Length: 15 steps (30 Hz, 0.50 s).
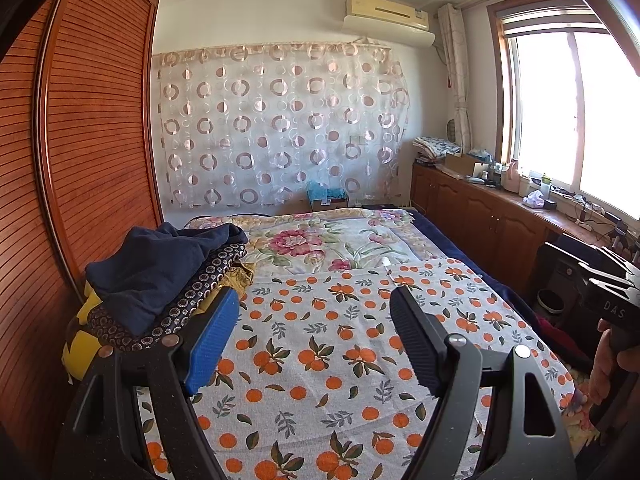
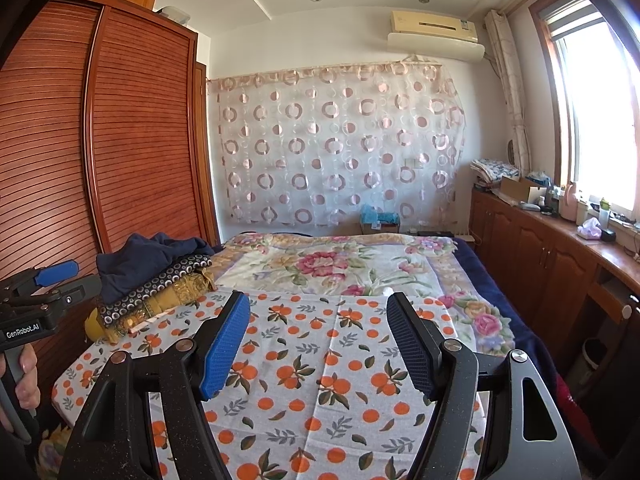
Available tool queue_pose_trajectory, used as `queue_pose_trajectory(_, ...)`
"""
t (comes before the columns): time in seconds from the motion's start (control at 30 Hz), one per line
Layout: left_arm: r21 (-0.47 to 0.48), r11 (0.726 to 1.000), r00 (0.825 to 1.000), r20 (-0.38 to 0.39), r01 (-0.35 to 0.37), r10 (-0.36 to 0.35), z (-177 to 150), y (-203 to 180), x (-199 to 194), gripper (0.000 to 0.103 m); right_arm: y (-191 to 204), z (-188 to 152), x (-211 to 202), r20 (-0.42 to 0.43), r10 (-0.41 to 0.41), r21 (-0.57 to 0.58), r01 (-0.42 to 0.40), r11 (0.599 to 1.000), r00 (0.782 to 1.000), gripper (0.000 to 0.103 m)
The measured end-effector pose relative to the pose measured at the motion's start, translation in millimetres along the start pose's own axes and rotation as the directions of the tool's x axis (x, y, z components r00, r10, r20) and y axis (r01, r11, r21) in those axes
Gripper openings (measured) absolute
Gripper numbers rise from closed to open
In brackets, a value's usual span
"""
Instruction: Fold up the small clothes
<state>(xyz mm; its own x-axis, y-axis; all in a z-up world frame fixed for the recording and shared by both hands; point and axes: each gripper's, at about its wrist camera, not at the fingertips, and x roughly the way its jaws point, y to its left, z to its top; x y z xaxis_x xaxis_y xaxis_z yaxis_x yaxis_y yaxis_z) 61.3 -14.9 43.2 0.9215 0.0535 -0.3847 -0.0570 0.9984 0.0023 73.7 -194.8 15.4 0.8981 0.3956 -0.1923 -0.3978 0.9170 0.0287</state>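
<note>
Clothes (image 1: 160, 276) sit piled at ten o'clock on bed (image 1: 320, 360); left hand-held gripper (image 1: 316, 344) and right hand-held gripper (image 2: 320, 344) both gape wide, empty.

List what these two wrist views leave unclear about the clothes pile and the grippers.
- Pile: in both views the navy garment on top covers the patterned ones; their type and number are unclear.
- Pile's lower left: the left gripper blocks it in the left view.
- Right gripper: open in its own view; in the left view the edge cuts it off.
</note>
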Motion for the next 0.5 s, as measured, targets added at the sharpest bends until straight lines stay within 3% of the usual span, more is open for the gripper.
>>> queue_pose_trajectory(0.5,-0.006,1.000,1.000,0.003,0.002,-0.002,-0.4,-0.1,1.2,0.078,-2.3,-0.9,-1.0,0.005,0.007,0.002,-0.007,1.000,1.000,0.073)
